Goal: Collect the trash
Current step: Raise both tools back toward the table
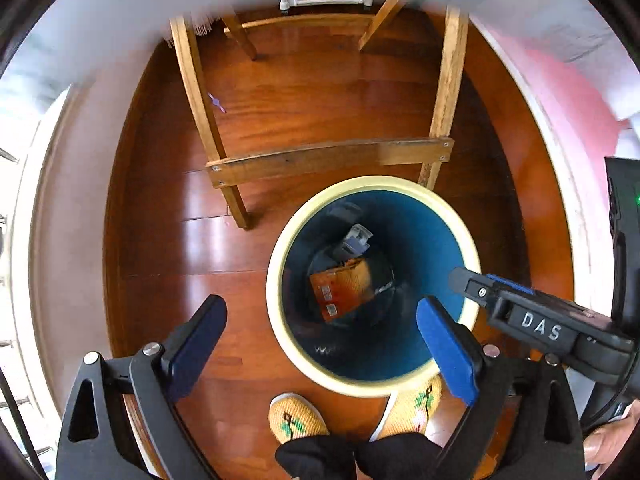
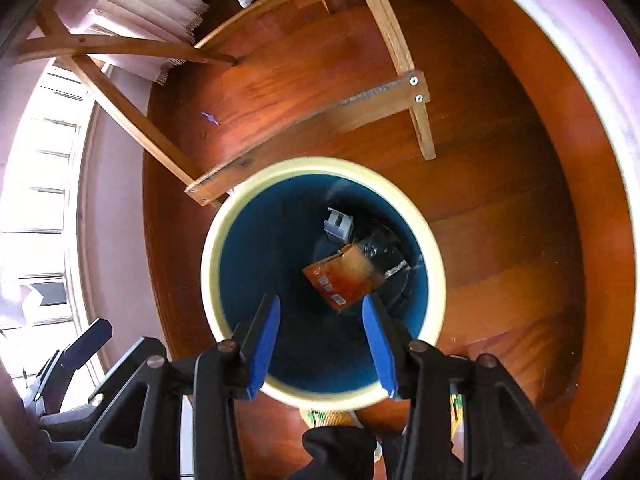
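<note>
A round bin with a cream rim (image 1: 280, 248) (image 2: 212, 240) and blue inside stands on the wooden floor. At its bottom lie an orange snack packet (image 1: 340, 288) (image 2: 344, 280), a small grey-white carton (image 1: 356, 238) (image 2: 338, 224) and a dark wrapper (image 2: 380, 250). My left gripper (image 1: 322, 340) is open and empty above the bin's near left rim. My right gripper (image 2: 320, 340) is open and empty right over the bin's mouth; it also shows in the left wrist view (image 1: 492, 292) reaching in from the right.
A wooden chair frame (image 1: 328, 158) (image 2: 304, 120) stands just behind the bin. A small purple scrap (image 1: 216, 103) (image 2: 210, 118) lies on the floor under it. My slippered feet (image 1: 298, 420) are at the bin's near side. Pale walls ring the floor.
</note>
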Demonstrator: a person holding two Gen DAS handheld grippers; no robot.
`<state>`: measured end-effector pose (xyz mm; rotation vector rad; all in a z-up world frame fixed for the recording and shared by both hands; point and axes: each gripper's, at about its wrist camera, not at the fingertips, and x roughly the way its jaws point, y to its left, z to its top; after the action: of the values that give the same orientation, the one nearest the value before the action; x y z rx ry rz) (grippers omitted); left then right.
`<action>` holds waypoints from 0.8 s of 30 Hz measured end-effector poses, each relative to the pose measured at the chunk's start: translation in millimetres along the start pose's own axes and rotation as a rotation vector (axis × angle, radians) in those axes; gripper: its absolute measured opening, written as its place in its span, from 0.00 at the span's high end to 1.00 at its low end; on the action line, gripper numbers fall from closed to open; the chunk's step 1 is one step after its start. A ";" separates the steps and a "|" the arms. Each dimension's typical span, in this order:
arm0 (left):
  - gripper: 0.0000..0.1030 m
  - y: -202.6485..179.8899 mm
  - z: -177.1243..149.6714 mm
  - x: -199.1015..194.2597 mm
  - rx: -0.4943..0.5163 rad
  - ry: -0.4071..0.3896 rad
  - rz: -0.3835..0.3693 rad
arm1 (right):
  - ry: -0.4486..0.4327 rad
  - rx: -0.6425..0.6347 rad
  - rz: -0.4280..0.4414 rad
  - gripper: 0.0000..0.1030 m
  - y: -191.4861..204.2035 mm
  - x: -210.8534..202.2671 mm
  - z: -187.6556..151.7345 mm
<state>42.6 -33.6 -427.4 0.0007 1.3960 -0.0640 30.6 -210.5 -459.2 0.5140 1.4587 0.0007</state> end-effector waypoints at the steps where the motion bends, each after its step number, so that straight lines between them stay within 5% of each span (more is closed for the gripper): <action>1: 0.08 0.2 0.0 -7.6 0.000 0.000 -0.003 | -0.001 0.001 0.000 0.58 2.4 -8.1 -1.1; 10: 0.08 6.8 1.6 -135.1 0.021 -0.046 -0.016 | -0.036 0.003 0.009 0.58 35.0 -115.6 -13.5; 24: 0.08 23.9 47.7 -332.5 0.069 -0.268 -0.097 | -0.201 -0.015 0.025 0.58 97.5 -291.3 -22.2</action>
<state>33.2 3.3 -92.8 -0.0183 1.1247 -0.1865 1.0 -205.4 -152.6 0.5052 1.2550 -0.0193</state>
